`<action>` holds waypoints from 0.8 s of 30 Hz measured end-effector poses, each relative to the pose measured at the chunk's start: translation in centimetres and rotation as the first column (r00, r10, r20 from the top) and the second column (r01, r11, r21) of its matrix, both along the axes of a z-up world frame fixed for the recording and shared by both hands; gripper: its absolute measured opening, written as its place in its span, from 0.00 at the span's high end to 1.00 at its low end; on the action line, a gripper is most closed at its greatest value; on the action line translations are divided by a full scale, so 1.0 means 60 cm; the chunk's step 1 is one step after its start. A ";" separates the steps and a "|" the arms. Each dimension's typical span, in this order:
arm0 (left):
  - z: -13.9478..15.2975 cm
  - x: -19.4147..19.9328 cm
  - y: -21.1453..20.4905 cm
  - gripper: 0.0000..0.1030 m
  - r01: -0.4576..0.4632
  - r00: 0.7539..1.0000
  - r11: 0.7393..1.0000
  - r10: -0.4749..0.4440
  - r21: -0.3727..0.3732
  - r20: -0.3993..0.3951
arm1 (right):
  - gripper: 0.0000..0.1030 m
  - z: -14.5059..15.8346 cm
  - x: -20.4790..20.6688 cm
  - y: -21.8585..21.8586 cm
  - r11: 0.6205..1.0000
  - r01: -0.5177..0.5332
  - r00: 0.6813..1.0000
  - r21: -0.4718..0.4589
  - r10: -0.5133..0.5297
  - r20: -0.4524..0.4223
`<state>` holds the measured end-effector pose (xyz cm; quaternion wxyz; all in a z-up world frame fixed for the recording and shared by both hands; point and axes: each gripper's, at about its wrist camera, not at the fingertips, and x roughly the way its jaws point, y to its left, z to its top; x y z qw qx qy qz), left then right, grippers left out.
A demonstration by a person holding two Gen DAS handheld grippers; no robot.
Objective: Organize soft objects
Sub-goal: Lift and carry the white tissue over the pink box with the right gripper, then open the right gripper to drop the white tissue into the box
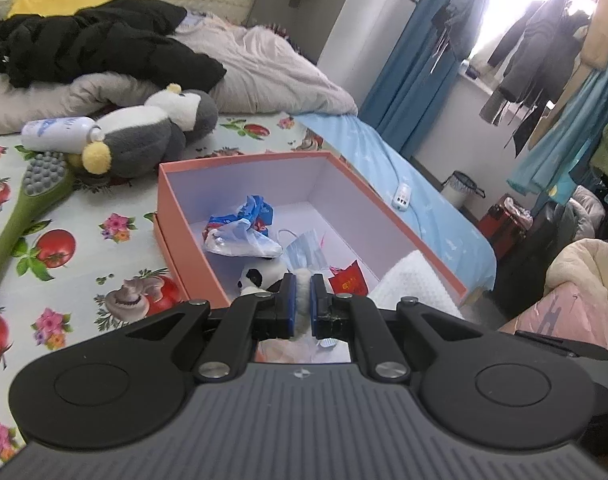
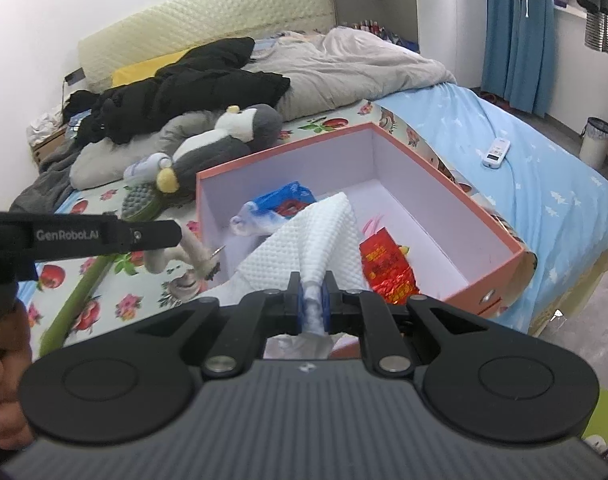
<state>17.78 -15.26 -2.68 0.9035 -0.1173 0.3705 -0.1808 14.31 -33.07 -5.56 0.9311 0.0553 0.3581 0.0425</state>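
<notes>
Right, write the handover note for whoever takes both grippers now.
Left gripper: shut on a small panda plush, low over the near end of the orange box.
Right gripper: shut on a white waffle cloth, draped over the box.
Already in the box: crumpled plastic bags, face mask, red packet.
Left: release both, then the grey-and-white plush on the bed.

A bed (image 2: pixel 544 168) with a cream headboard (image 2: pixel 208 20) stands by white walls, blue curtains (image 2: pixel 516 28) and a bright window (image 1: pixel 516 4).
</notes>
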 end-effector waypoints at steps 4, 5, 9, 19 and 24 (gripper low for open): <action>-0.021 0.055 -0.012 0.92 0.004 0.999 1.000 -0.004 -0.004 -0.044 | 0.88 -0.024 0.049 -0.017 1.000 0.009 0.999 0.005 -0.009 -0.038; -0.027 0.070 -0.015 0.92 0.001 0.998 1.000 -0.001 -0.008 -0.058 | 0.88 -0.033 0.064 -0.023 1.000 0.019 0.998 0.011 -0.018 -0.057; -0.061 0.137 -0.032 0.92 0.008 0.995 1.000 -0.007 0.012 -0.103 | 0.87 -0.066 0.113 -0.040 0.999 0.030 0.995 0.020 -0.028 -0.100; -0.151 0.254 -0.055 0.91 0.032 0.979 0.996 -0.015 0.085 -0.204 | 0.87 -0.132 0.213 -0.066 0.998 0.041 0.985 0.040 -0.034 -0.169; -0.177 0.284 -0.058 0.91 0.056 0.974 0.994 -0.033 0.094 -0.226 | 0.84 -0.153 0.240 -0.074 0.998 0.041 0.977 0.053 -0.029 -0.210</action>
